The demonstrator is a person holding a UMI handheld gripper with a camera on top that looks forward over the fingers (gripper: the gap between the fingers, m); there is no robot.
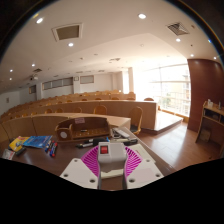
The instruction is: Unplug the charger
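Gripper [112, 165] | fingers clamp white charger [111, 155] | lecture hall beyond

Gripper [111, 166]: two pale, off-white fingers [80, 172], blocky and angular, each faced with a magenta pad [92, 160]; markings apparently none.

A large lecture hall with rows of wooden benches [85, 103]. A wooden desk [85, 127] stands in front, blue papers [33, 142] lie on it. Round ceiling lights [141, 16] shine above.
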